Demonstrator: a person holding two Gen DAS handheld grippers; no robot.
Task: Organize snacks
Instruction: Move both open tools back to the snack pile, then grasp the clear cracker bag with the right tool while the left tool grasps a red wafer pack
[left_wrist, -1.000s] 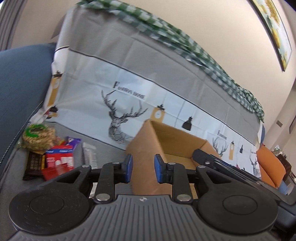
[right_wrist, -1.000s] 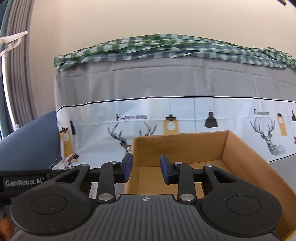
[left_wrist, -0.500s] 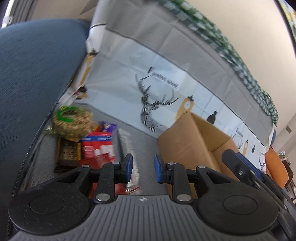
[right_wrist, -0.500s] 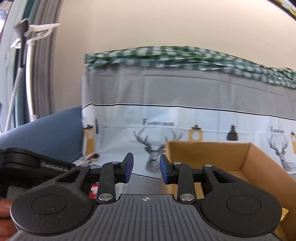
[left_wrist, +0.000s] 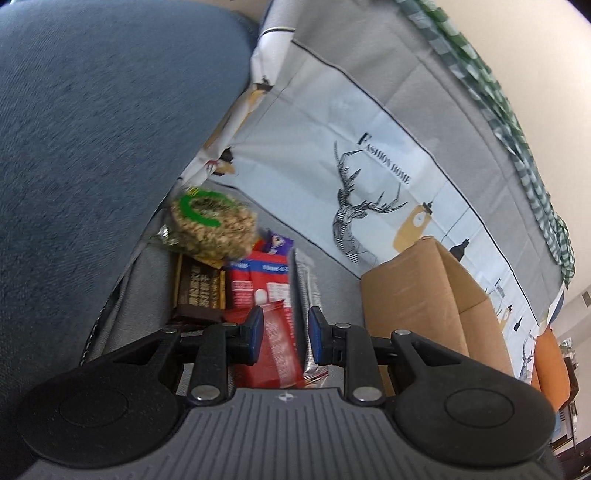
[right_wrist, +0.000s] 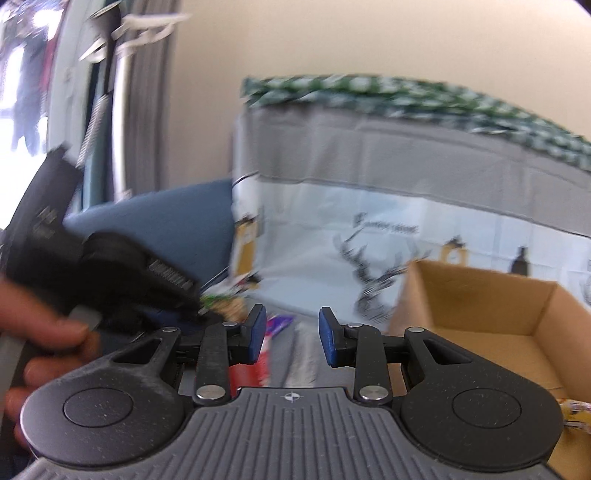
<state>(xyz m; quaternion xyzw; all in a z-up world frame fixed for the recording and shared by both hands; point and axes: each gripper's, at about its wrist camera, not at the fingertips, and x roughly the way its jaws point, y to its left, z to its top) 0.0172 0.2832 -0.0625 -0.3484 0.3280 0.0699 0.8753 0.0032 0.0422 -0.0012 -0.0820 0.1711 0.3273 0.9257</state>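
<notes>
Snacks heaped on a grey cushion beside a blue sofa arm (left_wrist: 92, 147)

A cardboard box (left_wrist: 417, 295) stands right of the snack pile (left_wrist: 240, 280). The left gripper (left_wrist: 286, 334) and the right gripper (right_wrist: 291, 336) both hover with fingers apart, holding nothing.

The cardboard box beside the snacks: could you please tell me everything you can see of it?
The cardboard box is plain brown corrugated card, open-topped and upright on the grey surface, right of the snack pile and close before the deer-print cloth. Its inside is mostly bare; something yellow shows at its near edge. No gripper touches it.
</notes>
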